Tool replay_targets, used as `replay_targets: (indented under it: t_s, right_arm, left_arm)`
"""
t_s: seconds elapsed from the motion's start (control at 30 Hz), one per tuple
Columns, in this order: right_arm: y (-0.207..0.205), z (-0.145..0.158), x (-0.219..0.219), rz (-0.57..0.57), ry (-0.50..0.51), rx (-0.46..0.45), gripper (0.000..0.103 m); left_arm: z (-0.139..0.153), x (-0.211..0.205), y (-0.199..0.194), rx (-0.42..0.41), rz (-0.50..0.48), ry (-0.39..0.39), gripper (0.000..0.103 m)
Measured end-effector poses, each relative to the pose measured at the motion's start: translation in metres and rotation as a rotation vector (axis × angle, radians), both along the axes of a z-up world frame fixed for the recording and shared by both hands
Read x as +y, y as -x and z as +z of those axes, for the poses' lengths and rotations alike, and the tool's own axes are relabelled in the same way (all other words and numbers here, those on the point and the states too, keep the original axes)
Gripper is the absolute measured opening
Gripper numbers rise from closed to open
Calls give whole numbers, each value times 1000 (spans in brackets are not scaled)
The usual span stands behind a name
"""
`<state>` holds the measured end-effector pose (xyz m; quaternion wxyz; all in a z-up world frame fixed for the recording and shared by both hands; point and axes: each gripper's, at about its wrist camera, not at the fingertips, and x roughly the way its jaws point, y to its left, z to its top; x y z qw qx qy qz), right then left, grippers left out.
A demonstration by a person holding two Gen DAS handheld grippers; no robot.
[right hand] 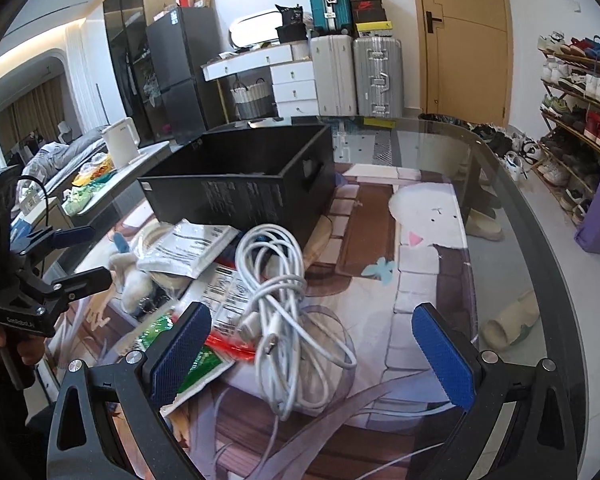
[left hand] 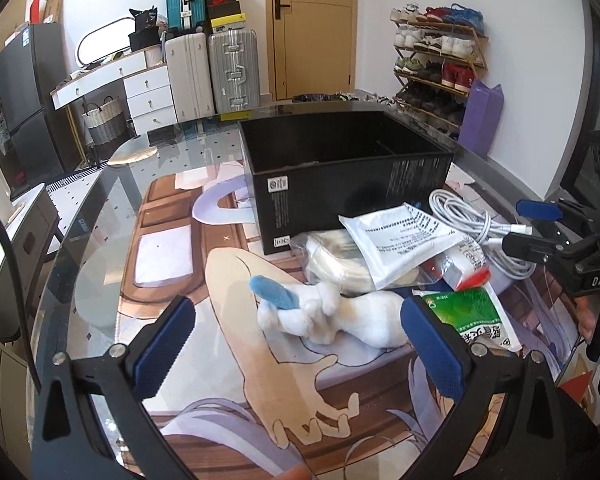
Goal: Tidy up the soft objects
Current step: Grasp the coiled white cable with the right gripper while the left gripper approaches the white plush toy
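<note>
A black open-topped box stands on the glass-topped bench, over a printed mat; in front of it lies a heap: a white printed pouch across a clear bag of pale stuff, a green packet, and a coiled white cable crowding the right side; the white plush toy with a blue ear lies nearest, between the spread fingers of the left hand-held gripper, untouched, its rear part hidden under the pouch and bag; the right hand-held gripper is also wide open and holds nothing, the cable between its fingers; what the clear bag contains is hard to make out.
</note>
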<state>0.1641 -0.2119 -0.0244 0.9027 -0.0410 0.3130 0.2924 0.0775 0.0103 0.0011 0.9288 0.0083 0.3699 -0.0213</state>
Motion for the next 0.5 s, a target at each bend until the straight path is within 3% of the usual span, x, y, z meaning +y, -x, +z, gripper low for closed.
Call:
replay_targets:
  t_s: [0.5]
  right_arm:
    - [-20,-11,-2,-78,63,58,102]
  left_arm:
    - [-10,-2,-1,53,-14,3,103]
